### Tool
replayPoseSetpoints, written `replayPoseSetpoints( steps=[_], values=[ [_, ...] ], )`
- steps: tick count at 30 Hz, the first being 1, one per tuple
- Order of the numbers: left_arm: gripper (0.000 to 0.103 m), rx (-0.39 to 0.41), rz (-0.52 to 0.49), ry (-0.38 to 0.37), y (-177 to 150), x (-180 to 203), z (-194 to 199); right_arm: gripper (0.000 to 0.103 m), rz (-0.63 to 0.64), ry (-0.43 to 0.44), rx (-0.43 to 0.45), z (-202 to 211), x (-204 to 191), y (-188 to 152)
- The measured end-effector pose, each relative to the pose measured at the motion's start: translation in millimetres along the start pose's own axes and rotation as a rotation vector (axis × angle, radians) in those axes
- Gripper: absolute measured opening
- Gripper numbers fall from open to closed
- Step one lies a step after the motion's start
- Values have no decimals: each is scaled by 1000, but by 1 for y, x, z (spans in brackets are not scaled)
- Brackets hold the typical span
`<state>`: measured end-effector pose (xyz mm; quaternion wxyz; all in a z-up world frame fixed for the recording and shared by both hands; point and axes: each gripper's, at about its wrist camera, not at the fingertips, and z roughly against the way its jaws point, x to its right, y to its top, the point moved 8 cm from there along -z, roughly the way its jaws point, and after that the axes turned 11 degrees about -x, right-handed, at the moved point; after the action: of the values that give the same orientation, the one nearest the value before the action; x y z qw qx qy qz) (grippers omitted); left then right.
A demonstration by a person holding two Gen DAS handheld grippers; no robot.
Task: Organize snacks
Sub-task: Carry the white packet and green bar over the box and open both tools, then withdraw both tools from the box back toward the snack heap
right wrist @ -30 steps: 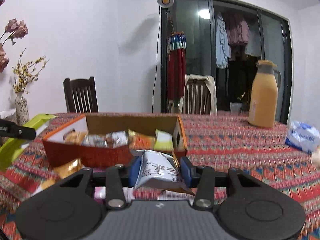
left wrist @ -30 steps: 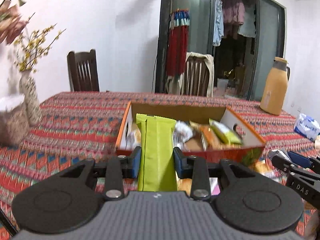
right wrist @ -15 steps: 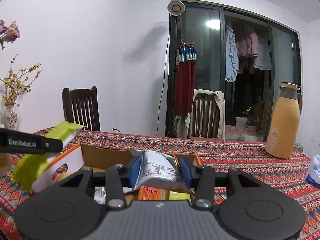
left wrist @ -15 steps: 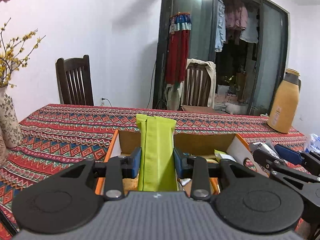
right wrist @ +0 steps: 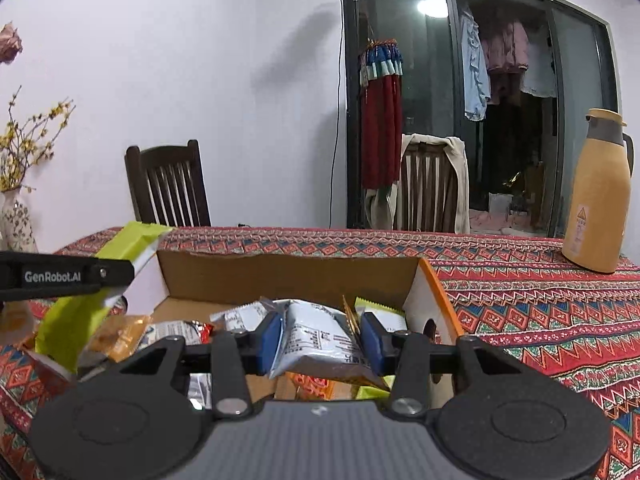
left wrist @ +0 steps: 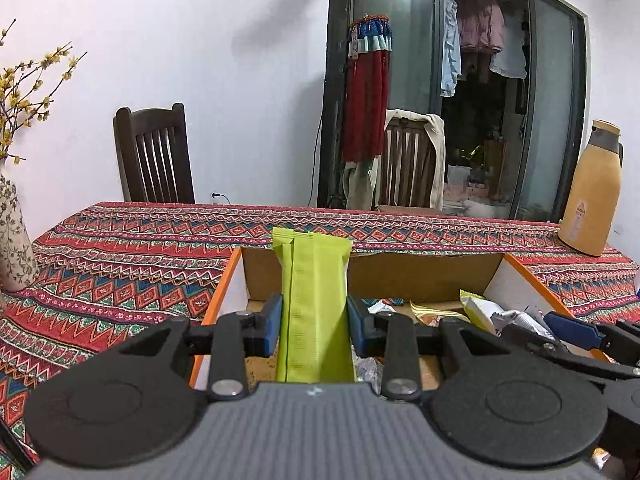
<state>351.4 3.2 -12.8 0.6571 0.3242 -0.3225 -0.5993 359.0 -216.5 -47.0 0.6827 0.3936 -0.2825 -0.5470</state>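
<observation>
My left gripper [left wrist: 315,318] is shut on a long lime-green snack packet [left wrist: 312,300], held above the left part of an open orange cardboard box [left wrist: 424,276]. My right gripper [right wrist: 322,336] is shut on a white and silver snack pouch [right wrist: 316,336] over the right half of the same box [right wrist: 288,276]. Several loose packets [right wrist: 168,330] lie inside the box. In the right wrist view the left gripper's finger [right wrist: 66,276] shows at the left edge with the green packet [right wrist: 76,320]. The right gripper's blue pad [left wrist: 576,330] shows at the right edge of the left wrist view.
The box stands on a table with a red patterned cloth [left wrist: 132,256]. A tan thermos jug [right wrist: 600,192] stands at the far right, a flowered vase [left wrist: 12,240] at the left. Two wooden chairs [left wrist: 154,156] stand behind the table; one [left wrist: 412,164] has cloth draped over it.
Both grippers have moved forward with their packets, from in front of the box to above its inside. The box now fills the lower middle of each view.
</observation>
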Motion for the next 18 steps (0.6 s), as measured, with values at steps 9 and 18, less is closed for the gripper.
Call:
replayPoseSetpoints(
  steps=[9, 18],
  values=[
    [103, 141, 62, 32, 4, -8, 31, 102, -46, -42, 21, 11, 8, -3],
    [103, 107, 69, 36, 1, -9, 25, 103, -102, -53, 13, 15, 18, -4]
  ],
)
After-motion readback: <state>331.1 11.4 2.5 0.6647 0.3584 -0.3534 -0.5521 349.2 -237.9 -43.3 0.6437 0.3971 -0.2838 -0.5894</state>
